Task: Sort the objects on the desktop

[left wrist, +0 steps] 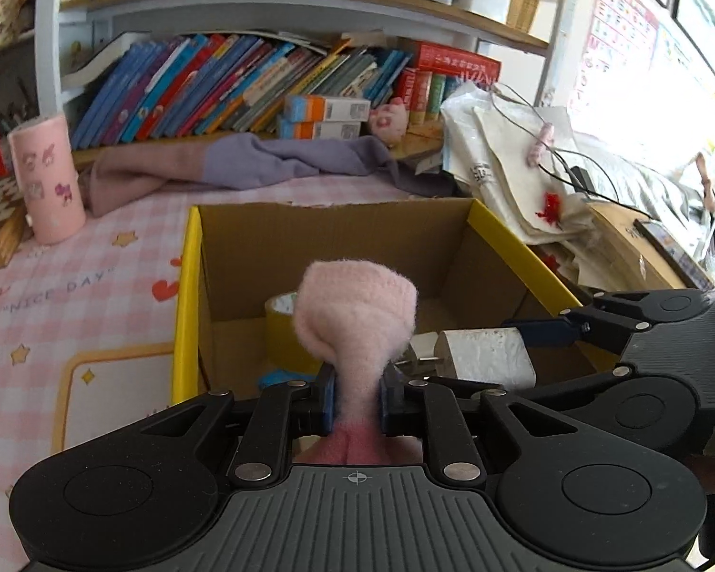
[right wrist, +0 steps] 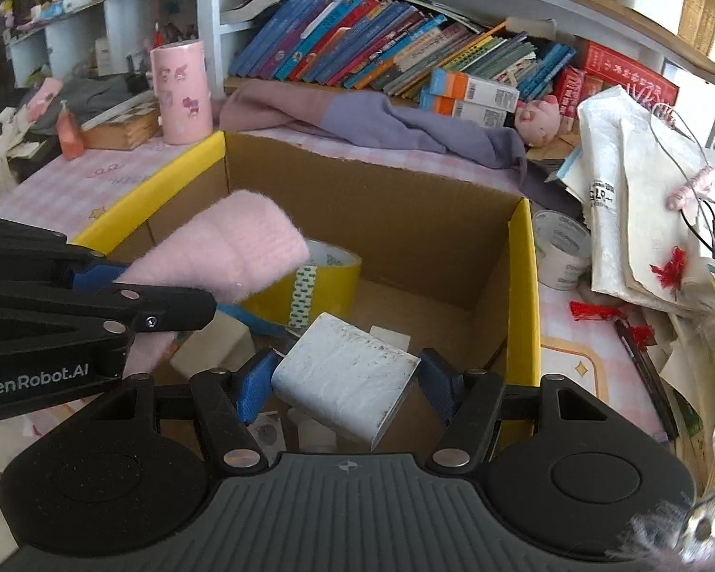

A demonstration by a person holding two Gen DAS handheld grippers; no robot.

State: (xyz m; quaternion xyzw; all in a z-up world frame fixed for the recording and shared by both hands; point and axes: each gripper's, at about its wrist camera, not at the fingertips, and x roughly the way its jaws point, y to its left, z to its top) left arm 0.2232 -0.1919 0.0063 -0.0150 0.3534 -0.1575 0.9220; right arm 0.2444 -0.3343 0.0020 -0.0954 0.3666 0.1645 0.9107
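My left gripper (left wrist: 356,400) is shut on a fluffy pink sock (left wrist: 355,319) and holds it over the open cardboard box (left wrist: 338,233) with yellow outer walls. The sock also shows in the right wrist view (right wrist: 233,248). My right gripper (right wrist: 345,383) is shut on a white charger block (right wrist: 343,376) above the box (right wrist: 524,295); the block also shows in the left wrist view (left wrist: 481,357). Inside the box lie a yellow tape roll (right wrist: 324,281), a cream block (right wrist: 214,350) and something blue (right wrist: 257,321).
A pink cylinder (left wrist: 47,176) stands left of the box on the pink checked cloth. A purple and pink garment (left wrist: 243,162) lies behind it below a shelf of books (left wrist: 243,81). A white tape roll (right wrist: 560,248) and a heap of white bags with cables (right wrist: 643,200) lie to the right.
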